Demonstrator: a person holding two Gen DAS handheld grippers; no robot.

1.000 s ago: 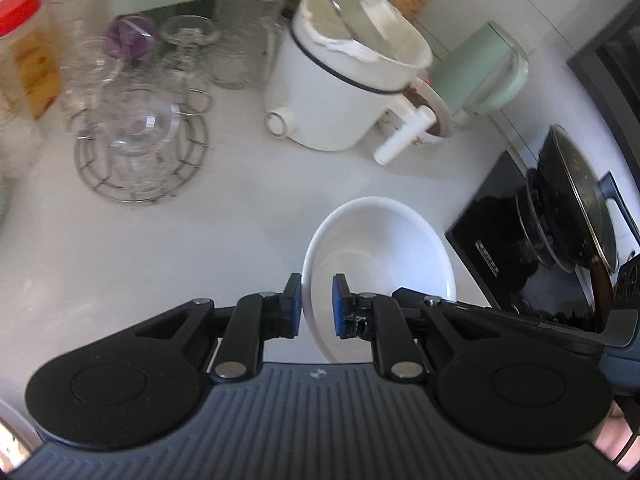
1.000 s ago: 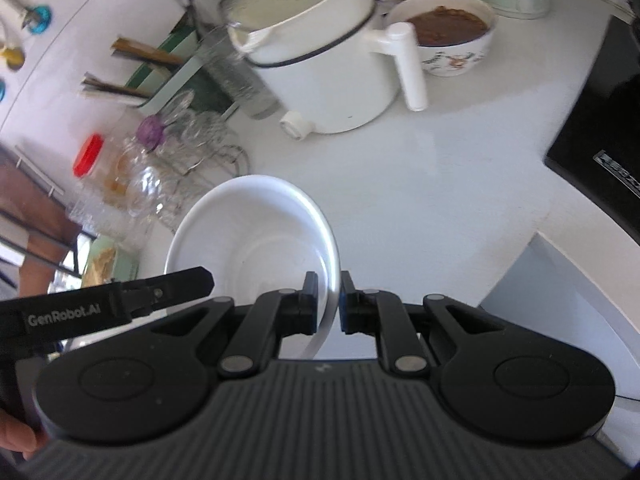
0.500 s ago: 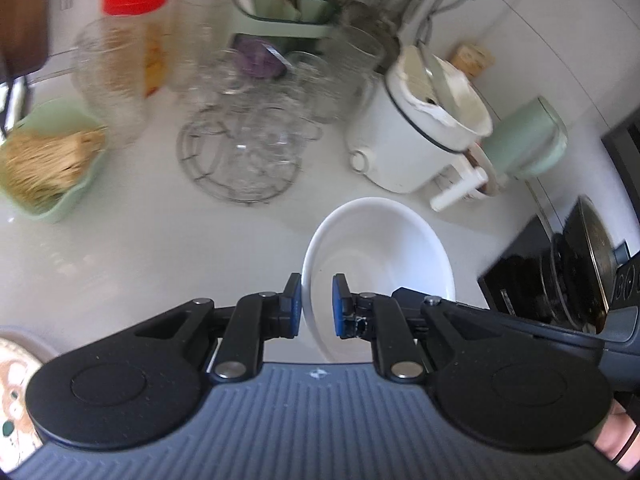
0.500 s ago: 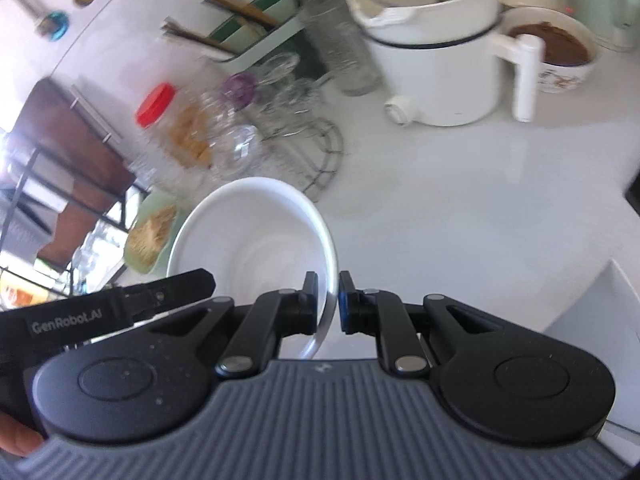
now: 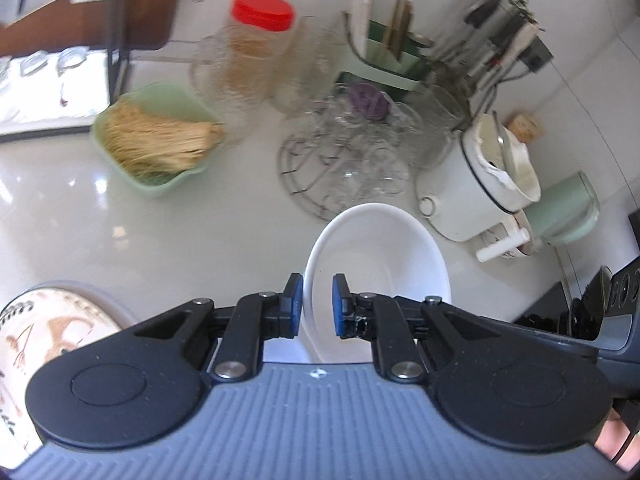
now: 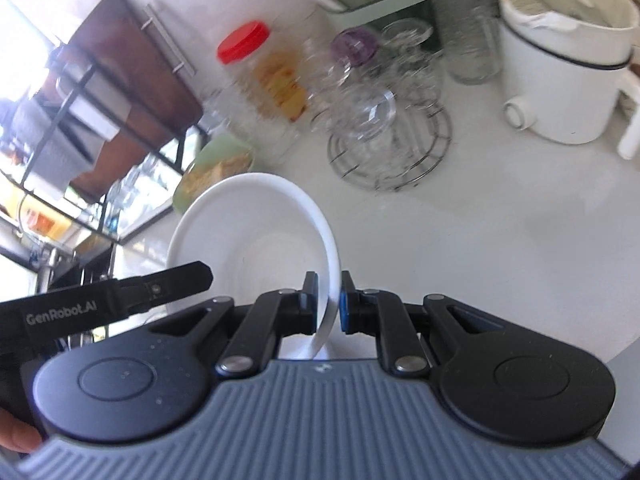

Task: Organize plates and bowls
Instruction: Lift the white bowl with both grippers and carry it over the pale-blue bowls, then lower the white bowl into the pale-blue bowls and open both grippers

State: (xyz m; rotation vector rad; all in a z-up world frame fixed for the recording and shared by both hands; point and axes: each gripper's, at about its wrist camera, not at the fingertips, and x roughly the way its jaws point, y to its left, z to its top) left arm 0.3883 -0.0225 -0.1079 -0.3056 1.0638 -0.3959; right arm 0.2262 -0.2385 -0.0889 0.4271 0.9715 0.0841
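Note:
A plain white bowl (image 5: 380,256) is held above the white counter by both grippers at once. My left gripper (image 5: 317,306) is shut on the bowl's left rim. My right gripper (image 6: 328,304) is shut on the right rim of the same bowl (image 6: 248,232). The left gripper's body shows at the left of the right wrist view, reaching over the bowl. A patterned plate (image 5: 44,332) with a brown and white design lies on the counter at the lower left of the left wrist view, partly hidden by the gripper body.
A green dish of straw-coloured fibres (image 5: 156,140), a red-lidded jar (image 5: 256,48), a wire rack of glasses (image 5: 348,160), a white electric pot (image 5: 480,184), a pale green kettle (image 5: 568,212) and a utensil holder (image 5: 384,56) stand on the counter. A black stove (image 5: 580,308) is at the right.
Both grippers have carried the bowl leftward along the counter. The pot and stove slid to the right of view. The green dish and the patterned plate came into view.

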